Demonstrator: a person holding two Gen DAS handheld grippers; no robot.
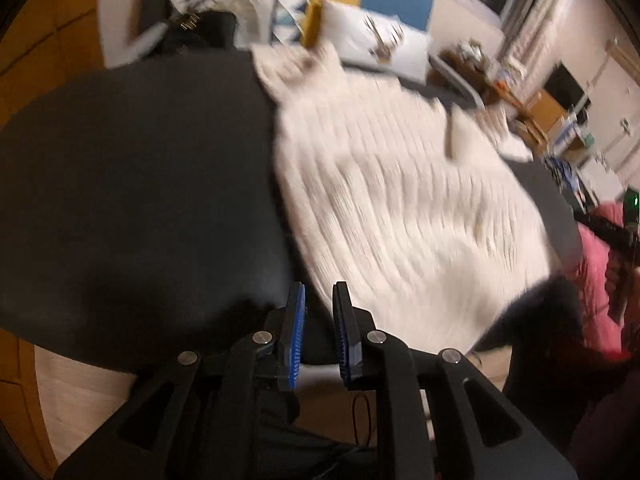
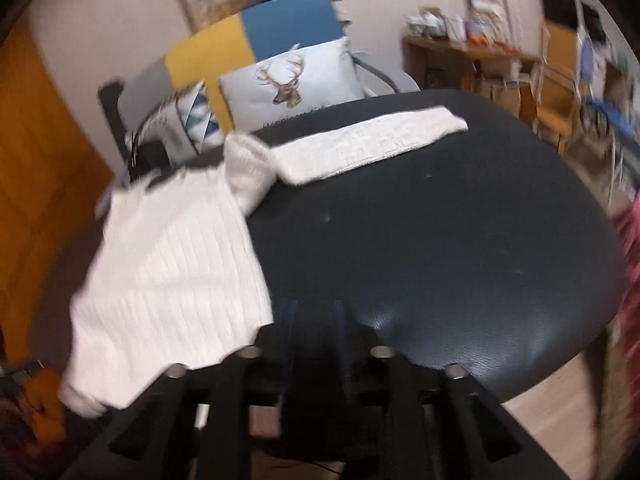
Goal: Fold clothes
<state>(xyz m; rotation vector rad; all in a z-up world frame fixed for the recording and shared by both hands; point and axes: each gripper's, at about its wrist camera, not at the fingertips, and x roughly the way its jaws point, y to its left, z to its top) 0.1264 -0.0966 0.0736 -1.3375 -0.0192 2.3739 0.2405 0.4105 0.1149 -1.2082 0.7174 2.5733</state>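
Both grippers hover over the near edge of a black padded table [image 2: 460, 240] with nothing between their fingers. Left gripper [image 1: 319, 300] shows a narrow gap between its blue-ribbed pads, just beside the near hem of a cream ribbed sweater [image 1: 400, 200]. Right gripper [image 2: 314, 312] (badly blurred) has its jaws a little apart over bare tabletop, the sweater lying to its left, one sleeve [image 2: 372, 142] stretched along the far edge. A deer-print cushion [image 2: 292, 80] sits beyond

Black fingers [image 1: 297, 316], blue ribbed pads [image 1: 344, 320]
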